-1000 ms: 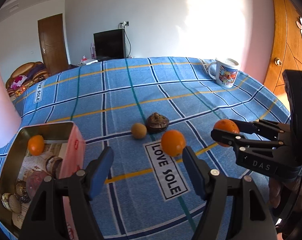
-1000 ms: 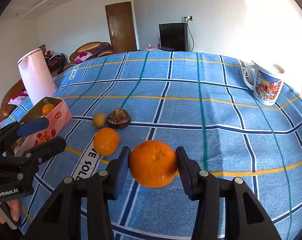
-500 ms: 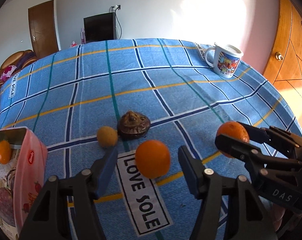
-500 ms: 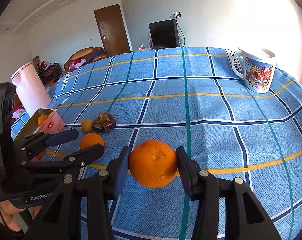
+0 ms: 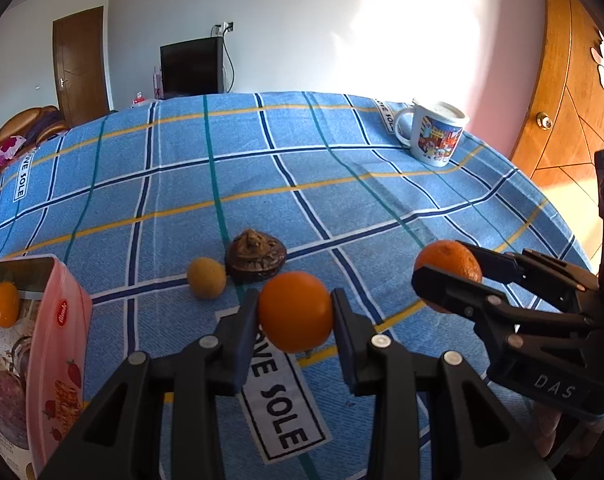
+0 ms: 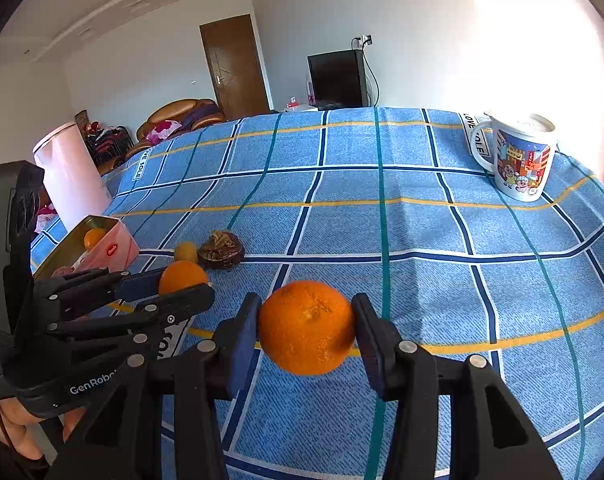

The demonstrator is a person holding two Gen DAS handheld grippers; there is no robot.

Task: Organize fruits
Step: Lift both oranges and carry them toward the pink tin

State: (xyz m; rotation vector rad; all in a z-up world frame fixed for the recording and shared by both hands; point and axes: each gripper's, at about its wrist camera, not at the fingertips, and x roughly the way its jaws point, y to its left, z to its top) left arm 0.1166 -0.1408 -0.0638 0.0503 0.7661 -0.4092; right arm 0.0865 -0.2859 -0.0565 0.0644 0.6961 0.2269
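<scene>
A smooth round orange (image 5: 296,312) was clamped by the just-closing left gripper (image 5: 295,320) above the blue checked tablecloth (image 5: 341,200). A dimpled orange mandarin (image 6: 306,327) was clamped in the right gripper (image 6: 306,330).

Blue checked cloth (image 5: 341,184) covers surface, white patches printed "LOVE SOLE". Landmark: picture mug (image 5: 433,134), upright on cloth at far right corner, handle to its left. Brown carved ornament (image 5: 256,256) on cloth, well apart from mug, nearer camera, left of it. Pink jug (image 6: 72,176) at cloth's far left edge, opposite side from mug. Black television (image 5: 192,68) beyond cloth, behind and left of mug. Brown door (image 6: 234,66) left of television. Wooden door with brass knob (image 5: 545,120) right of mug.
</scene>
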